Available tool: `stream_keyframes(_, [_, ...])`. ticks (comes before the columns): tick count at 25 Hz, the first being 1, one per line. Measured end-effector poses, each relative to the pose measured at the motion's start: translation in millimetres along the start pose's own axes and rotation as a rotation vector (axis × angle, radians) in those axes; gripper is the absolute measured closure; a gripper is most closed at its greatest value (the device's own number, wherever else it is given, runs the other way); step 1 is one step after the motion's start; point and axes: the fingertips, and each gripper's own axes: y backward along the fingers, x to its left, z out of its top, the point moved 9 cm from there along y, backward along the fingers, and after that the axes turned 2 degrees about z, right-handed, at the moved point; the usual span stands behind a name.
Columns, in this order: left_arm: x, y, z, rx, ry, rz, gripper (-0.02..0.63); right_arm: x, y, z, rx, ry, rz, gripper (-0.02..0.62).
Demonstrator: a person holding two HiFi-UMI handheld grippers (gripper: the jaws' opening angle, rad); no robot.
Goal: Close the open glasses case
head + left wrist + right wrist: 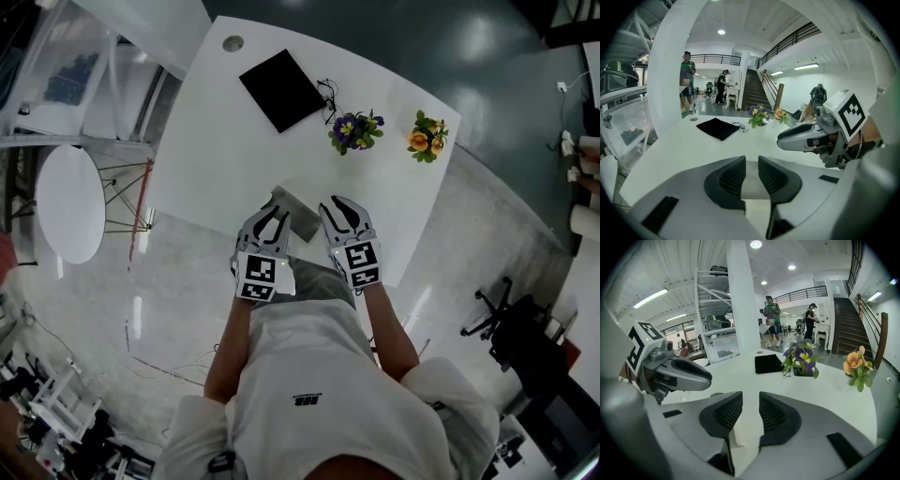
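Head view: case (301, 218) beside left gripper (275, 212)

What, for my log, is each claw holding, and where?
Right claw: shut, nothing seen held. Left claw: grey case shows between its jaws; grip cannot be told.

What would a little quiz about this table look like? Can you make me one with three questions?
1. True or false: the black cloth lies on the white table.
2. What colour are the flowers nearest the cloth? A purple, B orange, C red.
3. What lies just beside the cloth, on the flowers' side?
Key: 1 true; 2 A; 3 glasses.
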Motion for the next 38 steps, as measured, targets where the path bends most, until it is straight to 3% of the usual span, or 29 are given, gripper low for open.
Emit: stream_keyframes(38, [-15,-52,-26,0.146,0.035,-0.033,0.506,-7,-38,-18,0.084,0.0,0.082,0.476])
